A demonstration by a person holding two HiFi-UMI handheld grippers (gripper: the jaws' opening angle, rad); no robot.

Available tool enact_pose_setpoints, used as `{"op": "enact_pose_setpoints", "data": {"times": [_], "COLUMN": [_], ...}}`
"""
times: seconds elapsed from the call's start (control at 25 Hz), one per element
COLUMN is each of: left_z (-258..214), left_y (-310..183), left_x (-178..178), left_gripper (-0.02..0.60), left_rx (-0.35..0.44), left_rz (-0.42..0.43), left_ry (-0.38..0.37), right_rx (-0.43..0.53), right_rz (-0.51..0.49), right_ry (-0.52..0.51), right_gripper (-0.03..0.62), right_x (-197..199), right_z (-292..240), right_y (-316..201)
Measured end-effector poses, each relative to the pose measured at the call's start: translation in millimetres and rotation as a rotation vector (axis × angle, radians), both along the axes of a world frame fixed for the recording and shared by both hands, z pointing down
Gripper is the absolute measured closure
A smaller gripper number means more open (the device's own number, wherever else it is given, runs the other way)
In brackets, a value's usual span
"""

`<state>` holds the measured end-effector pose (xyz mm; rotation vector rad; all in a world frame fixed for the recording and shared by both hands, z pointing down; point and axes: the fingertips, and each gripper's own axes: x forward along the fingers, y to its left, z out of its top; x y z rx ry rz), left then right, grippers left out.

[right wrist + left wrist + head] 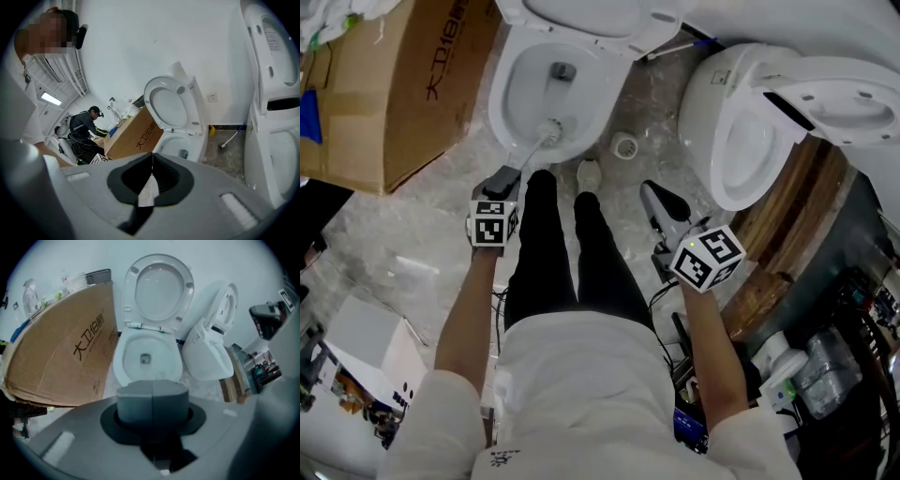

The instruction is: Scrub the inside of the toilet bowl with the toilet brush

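Note:
The white toilet stands open at the top of the head view, seat and lid raised. In its bowl lies the toilet brush, head low near the front wall, its pale handle slanting back to my left gripper. That gripper is shut on the handle just outside the rim. In the left gripper view the jaws are pressed together and hide the brush; the toilet and its drain show beyond. My right gripper hangs shut beside the person's right leg, holding nothing that I can see, and faces the toilet with its jaws together.
A large cardboard box leans left of the toilet. A second toilet rests tilted on wooden boards at the right. A small white ring lies on the floor by the person's shoe. Two people work far behind.

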<state>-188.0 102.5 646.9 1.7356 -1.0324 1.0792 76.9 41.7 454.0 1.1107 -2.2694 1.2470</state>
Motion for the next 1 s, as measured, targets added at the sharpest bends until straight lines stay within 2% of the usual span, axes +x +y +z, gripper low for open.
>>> {"op": "enact_pose_setpoints", "data": {"times": [0.52,0.8,1.0], "left_z": [-4.4,-14.6,-18.0], "left_y": [13.5,14.4,9.1], "left_x": [-20.9,-32.1,-42.4], "left_gripper": [0.436,0.436,0.436], "left_rx": [-0.004,-0.040,-0.045], "left_rz": [-0.038,-0.083,-0.085], "left_ry": [-0.020,-0.019,-0.032], "right_rx": [0.008,0.013,0.018], "right_rz": [0.000,0.004,0.014], "right_ry": [-0.004,-0.011,-0.016], "right_gripper": [0.593,0.592,0.592], "right_x": [-6.8,-10.7,-15.1], "right_z": [-2.6,-5.5,-7.3], "right_y": [0.8,-1.6,-5.9]}}
